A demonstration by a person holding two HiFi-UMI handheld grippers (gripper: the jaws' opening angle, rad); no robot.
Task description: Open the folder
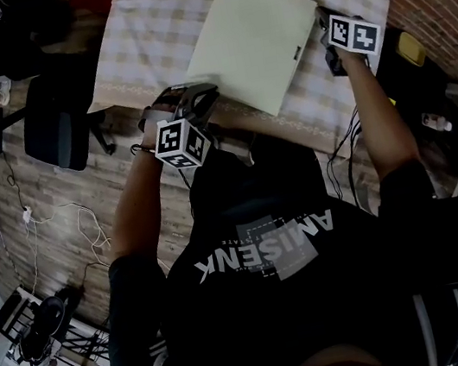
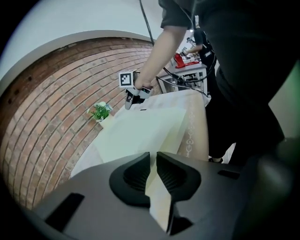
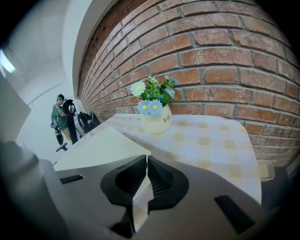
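- The cream pot [image 3: 157,119] bore dark lettering that seemed to read "Life"; it held white, blue and yellow flowers.
- Pale print on the person's dark shirt [image 1: 267,250] sat upside down in the head view and was hard to read.
- The folder [image 1: 256,37], flat, rectangular and pale cream, lay on the worktop [image 3: 211,140], which had a beige checked cloth and stood beside a red brick wall [image 3: 211,61].
- The left gripper [image 2: 153,161] was closed on the folder's thin near edge, a pale sheet pinched between its ribbed dark pads.
- The right gripper [image 3: 146,164] was likewise clamped on a folder corner.
- The gripper bodies hid the edges below the pads.
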